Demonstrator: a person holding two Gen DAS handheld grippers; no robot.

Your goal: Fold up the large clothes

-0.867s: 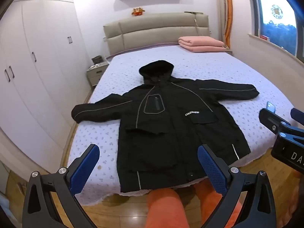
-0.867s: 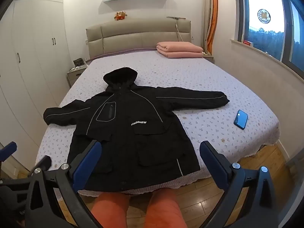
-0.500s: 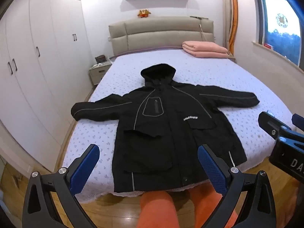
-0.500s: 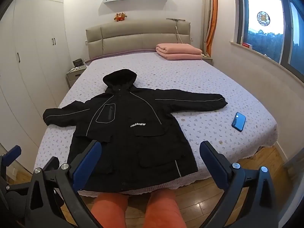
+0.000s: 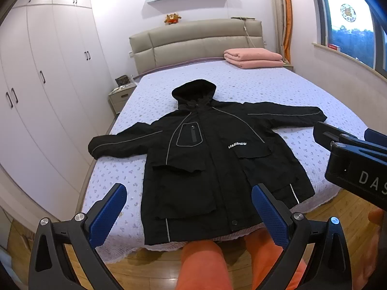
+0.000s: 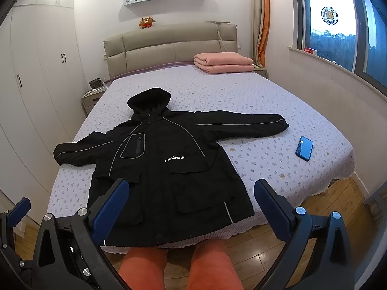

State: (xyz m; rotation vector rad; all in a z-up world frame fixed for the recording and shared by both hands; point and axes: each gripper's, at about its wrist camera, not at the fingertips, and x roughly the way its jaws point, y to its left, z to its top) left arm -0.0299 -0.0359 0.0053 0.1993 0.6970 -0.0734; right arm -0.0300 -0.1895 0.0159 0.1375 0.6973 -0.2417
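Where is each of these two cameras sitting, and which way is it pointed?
Left wrist view: on the left gripper, looking down across the bed at the black jacket; orange-clad legs and the right gripper's side show.
Right wrist view: on the right gripper, facing the same way; legs and the blue phone show.
Both share the jacket, the pink blanket and the headboard.
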